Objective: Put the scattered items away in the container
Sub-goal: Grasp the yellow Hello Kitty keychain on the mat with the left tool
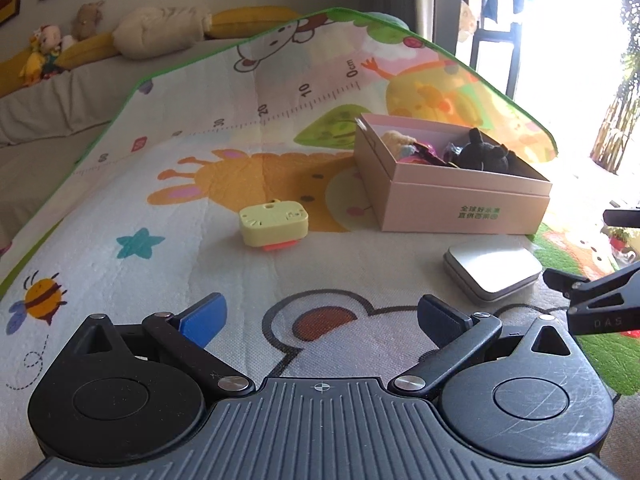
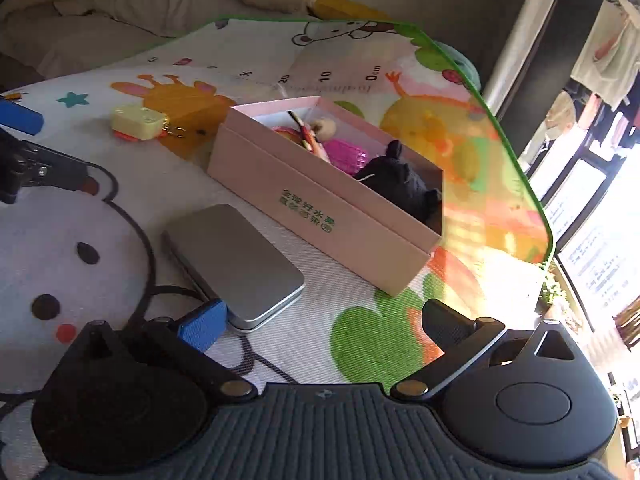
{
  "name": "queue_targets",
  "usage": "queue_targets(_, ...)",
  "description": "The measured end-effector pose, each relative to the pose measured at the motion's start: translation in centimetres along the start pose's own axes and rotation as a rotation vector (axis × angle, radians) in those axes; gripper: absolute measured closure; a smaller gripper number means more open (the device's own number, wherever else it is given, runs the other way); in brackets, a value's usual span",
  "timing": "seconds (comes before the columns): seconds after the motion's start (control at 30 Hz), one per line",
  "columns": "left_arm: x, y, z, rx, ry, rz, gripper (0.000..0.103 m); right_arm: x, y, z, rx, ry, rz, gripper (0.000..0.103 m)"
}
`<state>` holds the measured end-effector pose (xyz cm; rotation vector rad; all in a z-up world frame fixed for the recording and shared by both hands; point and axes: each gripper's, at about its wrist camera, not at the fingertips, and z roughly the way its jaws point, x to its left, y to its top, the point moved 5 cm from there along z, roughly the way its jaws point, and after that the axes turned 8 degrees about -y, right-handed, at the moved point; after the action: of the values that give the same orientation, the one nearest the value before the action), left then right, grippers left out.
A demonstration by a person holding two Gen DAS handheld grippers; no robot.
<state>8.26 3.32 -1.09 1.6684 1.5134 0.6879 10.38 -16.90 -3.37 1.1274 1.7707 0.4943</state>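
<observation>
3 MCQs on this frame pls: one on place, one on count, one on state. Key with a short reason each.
1. Where is the silver tin relative to the pink box?
A. inside it
B. on the mat beside it, in front of its printed side
C. on top of its rim

2. How many loose items lie on the play mat outside the box?
A. two
B. four
C. none

3. What state is the right gripper in?
A. shut on the tin
B. shut, empty
C. open, nothing between its fingers

Key:
1 B: the tin lies flat on the mat next to the side with green print.
2 A: only the tin and the yellow toy are outside; the black plush and the rest are inside.
3 C: its fingers stand wide apart with bare mat between them.
</observation>
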Motion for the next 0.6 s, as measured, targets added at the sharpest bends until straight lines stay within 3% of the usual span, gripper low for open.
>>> queue_targets(0.03,-0.1,0.2,0.3,-0.002,0.013,0.012,0.000,-0.9,0.0,0.2,0.006,-0.008,0.042,0.000)
queue_targets(0.07,0.0,0.5,0.7,-0.003,0.029,0.019,0.000,-1.8,0.0,0.3,0.022,0.044,0.125,0.000)
queue_targets(0.2,1.1,2.6,3.7,-0.007,0.092,-0.001,0.000,-2.9,-1.5,-1.1,0.099,0.366,0.447,0.000)
queue_targets(0.27,1.8,3.7,5.2,-0.008,0.133,-0.026,0.000,-1.9,-2.2,-2.1,0.092,0.439,0.485,0.000)
queue_targets(0.33,2.4,4.6,6.8,0.000,0.152,-0.046,0.000,-0.6,-2.9,-2.6,0.071,0.417,0.452,0.000)
queue_targets(0.47,2.9,5.1,8.6,0.010,0.190,-0.030,0.002,0.7,-3.1,-1.6,0.123,0.396,0.407,0.000)
queue_targets(0.5,2.8,5.0,8.9,0.018,0.190,-0.019,0.013,0.6,-3.1,-1.5,0.129,0.401,0.414,0.000)
queue_targets(0.53,2.7,4.9,9.1,0.030,0.193,-0.005,0.036,0.5,-3.2,-1.4,0.128,0.405,0.421,0.000)
queue_targets(0.6,2.6,4.6,9.2,0.051,0.197,0.021,0.041,0.4,-3.3,-1.4,0.126,0.411,0.430,0.000)
